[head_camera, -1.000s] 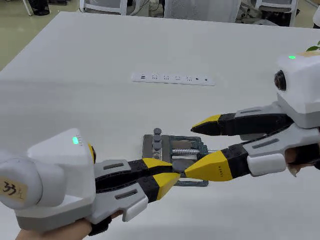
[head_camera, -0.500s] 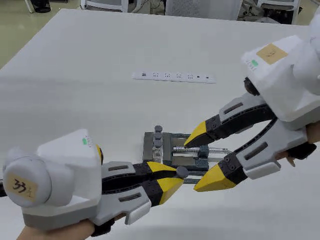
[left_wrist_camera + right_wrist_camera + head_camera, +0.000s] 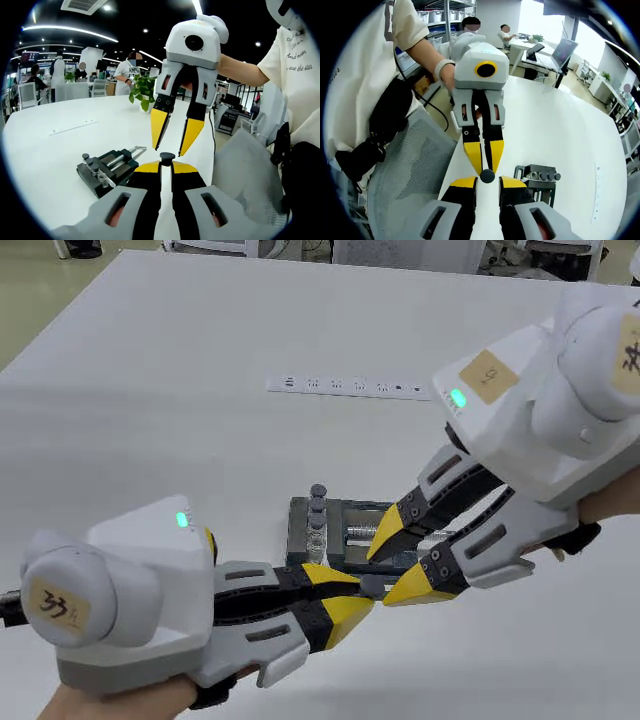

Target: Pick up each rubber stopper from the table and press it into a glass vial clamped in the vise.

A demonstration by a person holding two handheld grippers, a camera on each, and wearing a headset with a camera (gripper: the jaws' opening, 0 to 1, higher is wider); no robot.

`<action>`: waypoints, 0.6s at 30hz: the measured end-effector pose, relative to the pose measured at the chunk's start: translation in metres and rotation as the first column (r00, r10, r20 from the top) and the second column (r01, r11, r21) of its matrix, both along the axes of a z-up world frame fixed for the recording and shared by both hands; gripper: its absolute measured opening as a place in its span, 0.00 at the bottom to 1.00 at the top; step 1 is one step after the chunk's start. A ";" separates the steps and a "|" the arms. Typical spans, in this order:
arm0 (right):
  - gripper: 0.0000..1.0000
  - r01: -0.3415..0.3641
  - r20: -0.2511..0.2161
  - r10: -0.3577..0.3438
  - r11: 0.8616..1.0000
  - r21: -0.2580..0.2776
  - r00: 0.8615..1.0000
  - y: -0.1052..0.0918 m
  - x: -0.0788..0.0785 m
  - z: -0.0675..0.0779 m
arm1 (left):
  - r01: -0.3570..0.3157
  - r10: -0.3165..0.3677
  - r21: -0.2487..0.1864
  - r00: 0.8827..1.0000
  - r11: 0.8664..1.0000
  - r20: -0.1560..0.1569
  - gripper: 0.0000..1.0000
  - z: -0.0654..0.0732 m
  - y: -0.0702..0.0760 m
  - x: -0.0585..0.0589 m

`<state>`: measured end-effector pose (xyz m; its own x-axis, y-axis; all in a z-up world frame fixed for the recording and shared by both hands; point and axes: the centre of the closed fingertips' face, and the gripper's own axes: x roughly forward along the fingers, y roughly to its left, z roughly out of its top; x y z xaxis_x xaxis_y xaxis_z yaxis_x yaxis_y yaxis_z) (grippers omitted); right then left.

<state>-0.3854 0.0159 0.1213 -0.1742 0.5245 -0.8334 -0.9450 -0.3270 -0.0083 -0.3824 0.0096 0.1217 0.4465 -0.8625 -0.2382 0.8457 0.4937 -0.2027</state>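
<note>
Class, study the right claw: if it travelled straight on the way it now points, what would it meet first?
Most likely the stopper. It is pinched by the left claw and sits just ahead, between the tips of the open right claw. Behind it comes the left claw itself.

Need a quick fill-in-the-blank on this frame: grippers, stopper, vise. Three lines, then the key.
1. The left gripper is shut on a rubber ___.
2. The right gripper has its jaws ___, with their tips close to that piece.
3. The vise on the table holds a row of glass ___.

Missing words: stopper; open; vials.
</note>
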 end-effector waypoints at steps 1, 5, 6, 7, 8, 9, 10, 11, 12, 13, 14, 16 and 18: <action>0.11 0.003 -0.007 -0.003 1.000 0.004 1.000 0.001 -0.001 0.000 | 0.001 -0.001 -0.002 1.000 1.000 -0.001 0.02 0.000 0.000 0.000; 0.11 0.000 -0.009 0.000 1.000 -0.004 1.000 0.003 -0.001 -0.001 | 0.001 -0.001 -0.004 1.000 1.000 0.000 0.02 0.001 -0.001 -0.001; 0.10 -0.002 -0.004 0.002 1.000 -0.007 1.000 0.004 -0.002 -0.002 | 0.002 -0.002 -0.005 1.000 1.000 0.000 0.02 0.001 0.000 -0.001; 0.09 -0.005 -0.005 0.005 1.000 -0.008 1.000 0.004 -0.002 -0.002 | 0.001 -0.001 -0.004 1.000 1.000 -0.001 0.02 0.001 0.000 -0.001; 0.09 -0.007 -0.010 0.007 1.000 -0.009 1.000 0.004 -0.003 -0.002 | 0.000 0.000 -0.003 1.000 1.000 0.002 0.02 0.001 0.000 -0.001; 0.08 -0.005 -0.012 0.005 1.000 -0.012 1.000 0.003 -0.002 -0.003 | 0.000 0.000 -0.004 1.000 1.000 -0.001 0.02 0.000 0.000 -0.001; 0.08 -0.007 -0.010 0.007 1.000 -0.012 1.000 0.004 -0.003 -0.003 | -0.001 0.001 -0.005 1.000 1.000 -0.002 0.02 0.000 0.000 -0.001; 0.08 -0.009 -0.010 0.008 1.000 -0.013 1.000 0.004 -0.003 -0.003 | 0.000 0.000 -0.004 1.000 1.000 0.000 0.02 0.000 0.001 -0.002; 0.08 -0.006 -0.013 0.006 1.000 -0.015 1.000 0.004 -0.004 -0.003 | 0.000 0.000 -0.004 1.000 1.000 -0.002 0.02 0.000 0.001 -0.002; 0.08 -0.008 -0.015 0.007 1.000 -0.017 1.000 0.004 -0.004 -0.003 | 0.001 -0.001 -0.004 1.000 1.000 -0.002 0.02 0.000 0.001 -0.002; 0.08 -0.013 -0.016 0.012 1.000 -0.022 1.000 0.003 -0.005 -0.004 | 0.004 -0.004 -0.003 1.000 1.000 -0.004 0.02 -0.001 0.000 -0.003; 0.08 -0.027 0.002 0.027 0.999 -0.029 1.000 0.003 -0.006 -0.005 | 0.003 -0.003 -0.001 1.000 1.000 -0.005 0.02 -0.001 0.000 -0.004; 0.08 -0.035 0.008 0.035 0.999 -0.039 0.999 0.003 -0.007 -0.006 | 0.003 -0.003 -0.003 1.000 1.000 -0.010 0.02 -0.002 -0.001 -0.004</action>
<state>-0.3923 0.0189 0.1157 -0.1847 0.4858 -0.8543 -0.9329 -0.3601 -0.0031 -0.3867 0.0089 0.1195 0.4414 -0.8647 -0.2398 0.8451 0.4905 -0.2129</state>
